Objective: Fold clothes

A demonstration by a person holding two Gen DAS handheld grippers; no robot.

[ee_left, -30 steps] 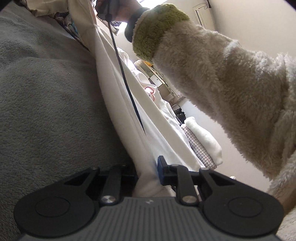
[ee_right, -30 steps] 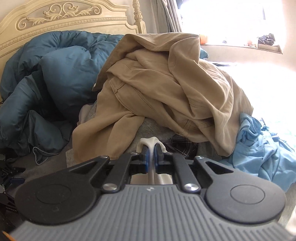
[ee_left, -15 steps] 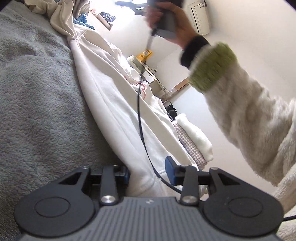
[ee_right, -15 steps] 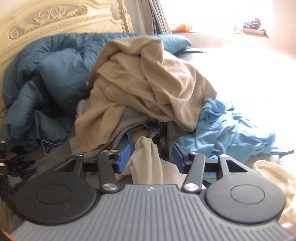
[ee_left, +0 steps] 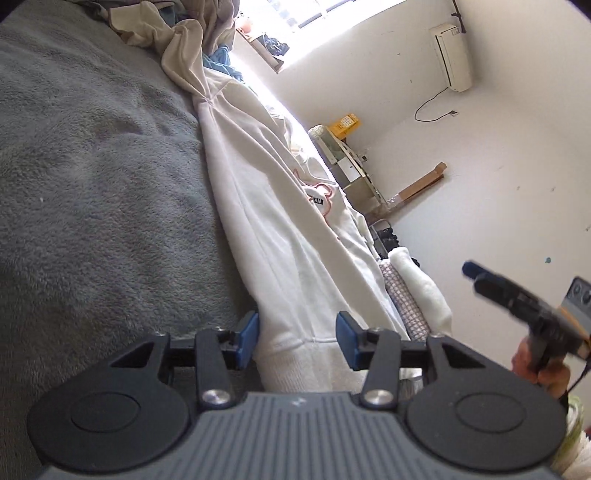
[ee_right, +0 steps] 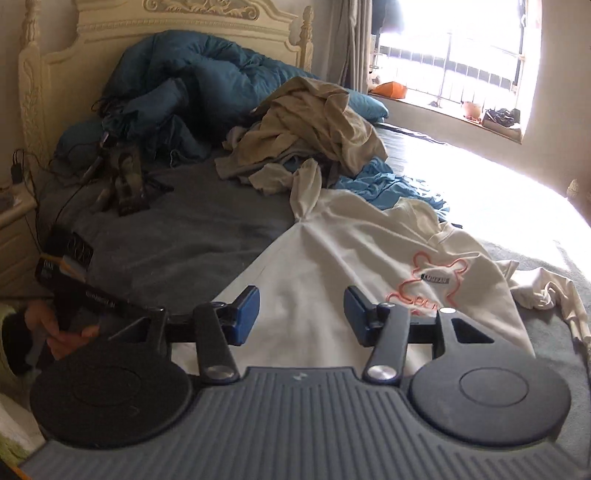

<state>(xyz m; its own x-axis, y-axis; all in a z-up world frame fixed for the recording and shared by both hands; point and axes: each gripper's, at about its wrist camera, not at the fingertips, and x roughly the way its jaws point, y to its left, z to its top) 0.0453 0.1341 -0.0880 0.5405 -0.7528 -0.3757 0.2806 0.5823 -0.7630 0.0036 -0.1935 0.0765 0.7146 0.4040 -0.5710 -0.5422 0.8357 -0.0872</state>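
Note:
A white sweatshirt (ee_right: 354,251) with an orange bear outline print lies spread on the grey bed cover (ee_right: 184,240). It also shows in the left wrist view (ee_left: 280,236), stretched away from me. My left gripper (ee_left: 297,341) is open, its jaws either side of the ribbed hem, not pinching it. My right gripper (ee_right: 301,314) is open and empty above the sweatshirt's lower part. The other gripper shows at the right edge of the left wrist view (ee_left: 524,306) and at the left edge of the right wrist view (ee_right: 70,280).
A pile of tan, grey and blue clothes (ee_right: 314,136) sits behind the sweatshirt. A blue duvet (ee_right: 199,85) lies against the cream headboard (ee_right: 177,22). Folded laundry (ee_left: 413,295) lies past the sweatshirt. A window (ee_right: 454,59) is at the right.
Both grippers have opened and let go of the sweatshirt. The right gripper has pulled back from the clothes pile to the near side of the bed, and the sweatshirt now lies flat.

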